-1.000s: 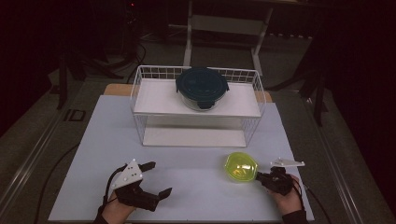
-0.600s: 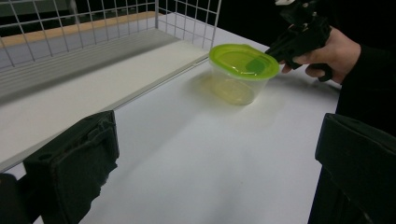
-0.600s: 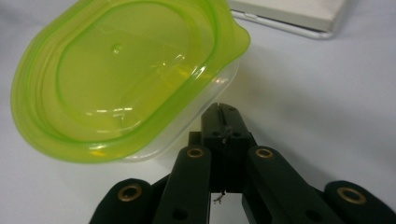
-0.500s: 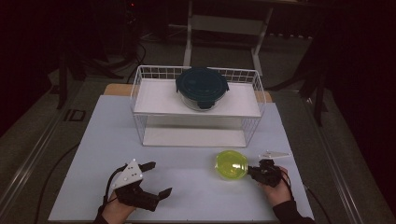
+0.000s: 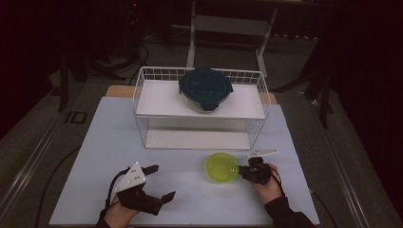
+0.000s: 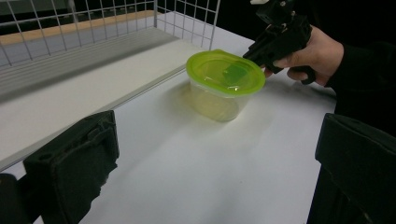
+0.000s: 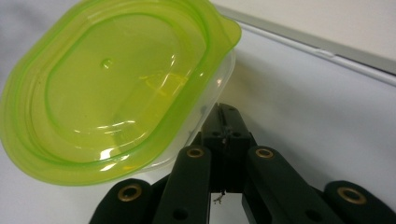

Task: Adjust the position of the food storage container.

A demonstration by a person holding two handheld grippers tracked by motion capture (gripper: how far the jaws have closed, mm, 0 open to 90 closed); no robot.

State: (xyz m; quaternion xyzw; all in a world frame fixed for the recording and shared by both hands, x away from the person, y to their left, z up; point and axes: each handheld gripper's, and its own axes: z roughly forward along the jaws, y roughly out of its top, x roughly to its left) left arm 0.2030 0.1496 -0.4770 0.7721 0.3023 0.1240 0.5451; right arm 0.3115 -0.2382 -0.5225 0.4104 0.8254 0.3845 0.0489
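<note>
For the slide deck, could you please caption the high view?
Right gripper, fingers shut, pushes a green-lidded clear plastic container across the white table, left gripper open, before a white wire rack.

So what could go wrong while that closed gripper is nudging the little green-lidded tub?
The shut right gripper presses only the side of the clear plastic tub with the lime-green lid, so the tub might tip or spin away. Pushed further, it could hit the white wire rack.

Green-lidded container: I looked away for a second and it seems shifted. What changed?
The right gripper, jaws shut against its side, pushed the green-lidded container leftward across the table. The left gripper, wire rack and dark-lidded bowl stayed put.
</note>
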